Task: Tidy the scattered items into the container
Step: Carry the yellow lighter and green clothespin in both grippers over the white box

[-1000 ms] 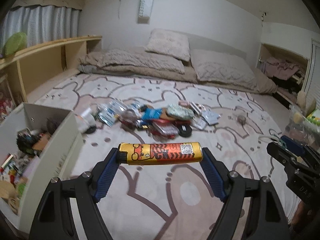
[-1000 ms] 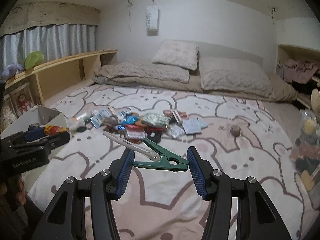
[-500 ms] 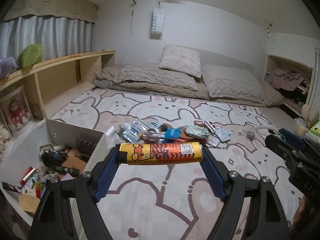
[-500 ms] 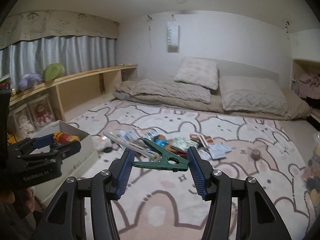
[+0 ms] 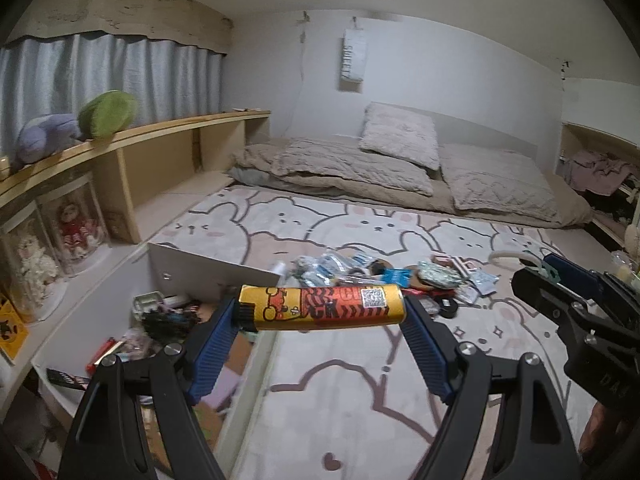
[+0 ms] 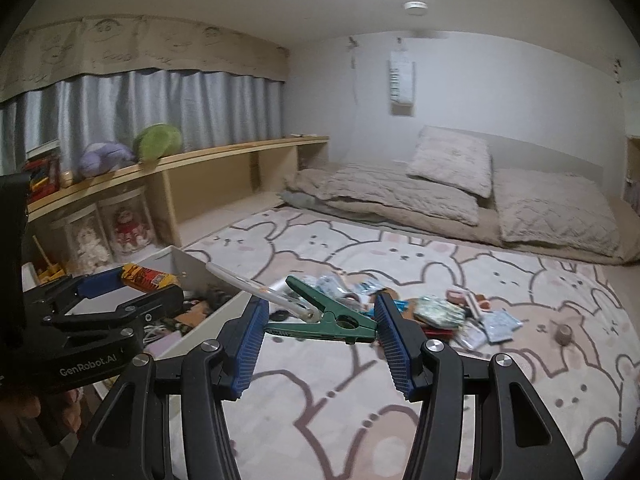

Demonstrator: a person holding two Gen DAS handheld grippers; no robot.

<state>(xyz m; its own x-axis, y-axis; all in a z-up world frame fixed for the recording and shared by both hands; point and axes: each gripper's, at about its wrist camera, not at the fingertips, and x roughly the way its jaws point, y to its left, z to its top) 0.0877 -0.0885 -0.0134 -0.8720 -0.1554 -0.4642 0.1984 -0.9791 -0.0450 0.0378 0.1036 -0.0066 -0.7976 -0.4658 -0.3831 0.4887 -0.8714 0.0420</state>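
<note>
My left gripper (image 5: pixel 322 312) is shut on a yellow lighter (image 5: pixel 320 307) with an orange tiger print, held crosswise at its two ends, above the near right wall of the white box (image 5: pixel 208 270). The box holds several small items. My right gripper (image 6: pixel 320 320) is shut on a green clothes peg (image 6: pixel 328 322) that pinches a white stick (image 6: pixel 256 286). It hangs above the rug just right of the box (image 6: pixel 188 264). In the right wrist view the left gripper (image 6: pixel 120 292) shows at the left with the lighter (image 6: pixel 148 276). A pile of scattered items (image 5: pixel 384 280) lies on the rug.
The bunny-pattern rug (image 5: pixel 360 380) spreads ahead, with beige bedding and pillows (image 5: pixel 400 160) at its far end. A wooden shelf (image 5: pixel 120 152) with plush toys and doll cases runs along the left. A cluttered nook (image 5: pixel 600 176) sits at the right.
Both grippers have risen and swung left with their loads. The white box has come closer under the left gripper; the pile has slid right and farther away.
</note>
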